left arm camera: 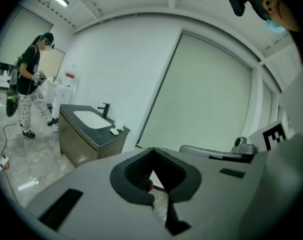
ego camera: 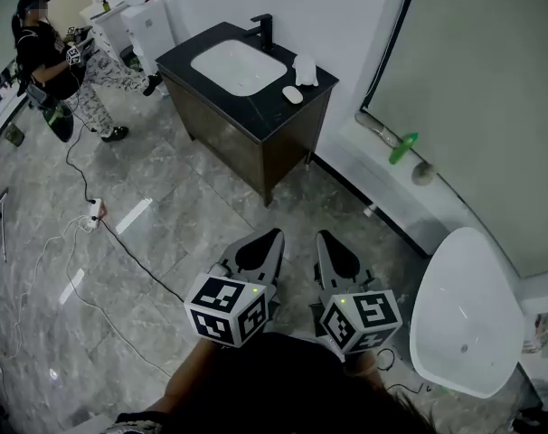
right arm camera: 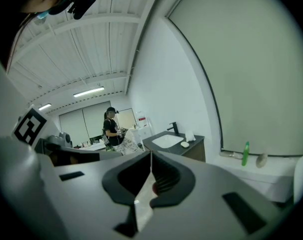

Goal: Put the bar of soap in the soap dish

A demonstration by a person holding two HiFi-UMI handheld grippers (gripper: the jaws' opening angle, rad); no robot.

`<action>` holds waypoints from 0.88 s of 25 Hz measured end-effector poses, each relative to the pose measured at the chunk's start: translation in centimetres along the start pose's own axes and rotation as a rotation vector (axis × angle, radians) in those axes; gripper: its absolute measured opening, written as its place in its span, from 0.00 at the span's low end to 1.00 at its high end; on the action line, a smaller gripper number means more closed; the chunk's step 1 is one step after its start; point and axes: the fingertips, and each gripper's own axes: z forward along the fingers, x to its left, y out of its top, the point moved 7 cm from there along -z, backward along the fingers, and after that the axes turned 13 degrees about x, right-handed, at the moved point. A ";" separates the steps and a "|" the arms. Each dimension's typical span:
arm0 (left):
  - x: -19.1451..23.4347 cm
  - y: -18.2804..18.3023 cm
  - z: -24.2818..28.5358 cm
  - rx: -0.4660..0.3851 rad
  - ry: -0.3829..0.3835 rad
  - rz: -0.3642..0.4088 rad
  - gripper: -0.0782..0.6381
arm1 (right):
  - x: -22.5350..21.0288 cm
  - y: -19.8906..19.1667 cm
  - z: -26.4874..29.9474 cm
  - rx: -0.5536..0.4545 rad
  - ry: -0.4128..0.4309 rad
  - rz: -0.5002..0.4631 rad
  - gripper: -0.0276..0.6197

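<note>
Currently left tool (ego camera: 274, 235) pressed together, empty; right tool (ego camera: 322, 237) likewise, touching nothing.

— What colours are your grippers?
— My left gripper (ego camera: 272, 235) and right gripper (ego camera: 323, 236) are grey with black pads. Each cube carries black-and-white square markers.
— And ahead of you?
— A black counter (ego camera: 267, 102), a white basin (ego camera: 238, 67), a black tap (ego camera: 264, 27) and a brown cabinet (ego camera: 227, 143). The floor (ego camera: 165, 233) is grey marbled tile, the bottle (ego camera: 403, 146) is green and the tub (ego camera: 468, 315) is white.
</note>
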 end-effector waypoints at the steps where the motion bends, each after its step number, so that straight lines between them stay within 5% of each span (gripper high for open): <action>1: 1.0 1.1 0.7 -0.004 -0.004 0.001 0.10 | -0.1 1.0 1.2 -0.007 -0.002 -0.001 0.07; 12: 9.5 9.8 8.3 0.005 -0.028 -0.009 0.10 | -3.1 8.4 12.5 -0.012 0.004 -0.009 0.07; 22: 15.4 18.1 18.9 -0.009 -0.011 -0.022 0.10 | -10.9 15.2 23.8 -0.012 0.023 -0.005 0.07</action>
